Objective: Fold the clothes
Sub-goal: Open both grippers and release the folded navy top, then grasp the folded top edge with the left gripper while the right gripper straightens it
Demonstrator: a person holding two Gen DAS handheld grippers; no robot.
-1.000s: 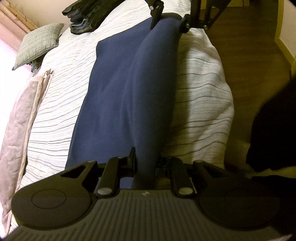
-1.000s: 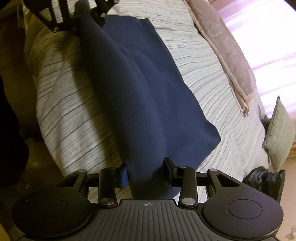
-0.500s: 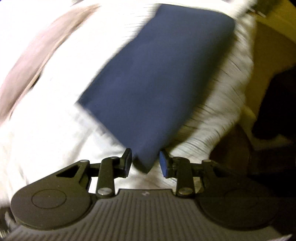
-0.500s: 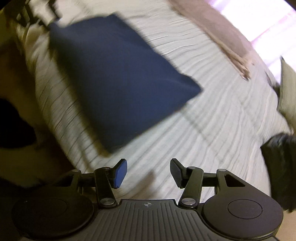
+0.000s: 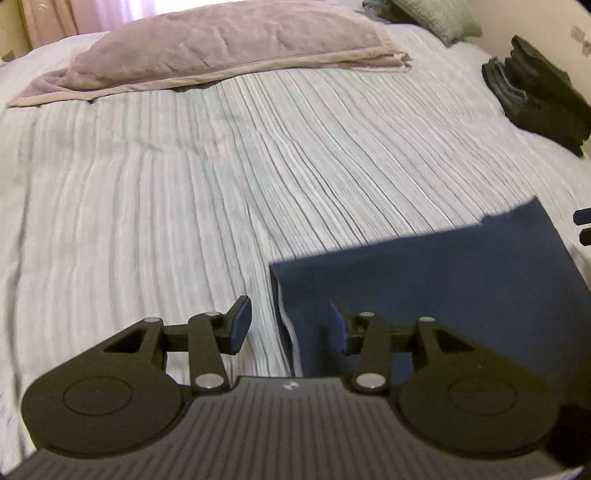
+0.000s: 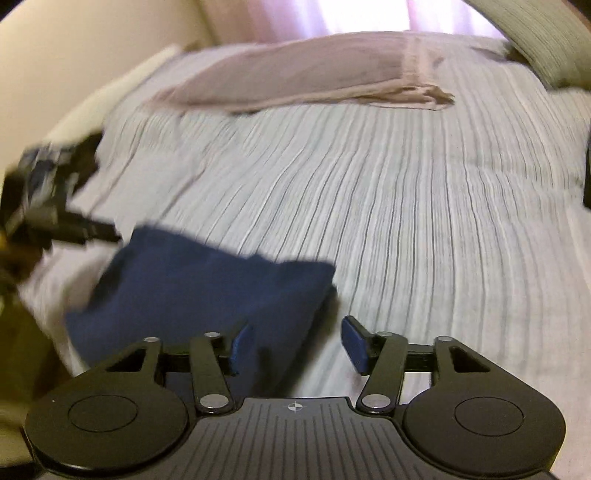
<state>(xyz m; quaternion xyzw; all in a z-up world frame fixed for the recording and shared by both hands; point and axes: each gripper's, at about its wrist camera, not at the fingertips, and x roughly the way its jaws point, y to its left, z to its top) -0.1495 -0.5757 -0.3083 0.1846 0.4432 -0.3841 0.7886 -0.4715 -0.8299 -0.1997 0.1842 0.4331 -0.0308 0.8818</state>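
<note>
A: Where is the navy garment [image 5: 443,280]?

B: It lies folded flat on the striped bedspread [image 5: 258,155], right at the bed's near edge. In the left wrist view it fills the lower right, with one corner sitting between the fingers of the left gripper [image 5: 291,325].

A: Is that gripper holding it?

B: No. The fingers stand well apart and nothing is pinched. The right-hand pad hangs over the cloth, the left-hand pad over bare bedspread. A thin pale line shows along the garment's folded edge there.

A: And the right gripper [image 6: 297,343]?

B: Also spread wide, gripping nothing. In its view, the garment's other end reaches in between the fingers, under the left pad, and the right pad is over bare bedspread. That picture is blurred, so finer folds cannot be made out.

A: What else lies on the bed?

B: A folded mauve blanket [image 5: 221,48] runs along the far edge. A grey-green cushion [image 5: 439,16] sits at the far right corner, and a stack of dark folded clothes [image 5: 539,96] rests by the right edge, well apart from the navy piece.
</note>
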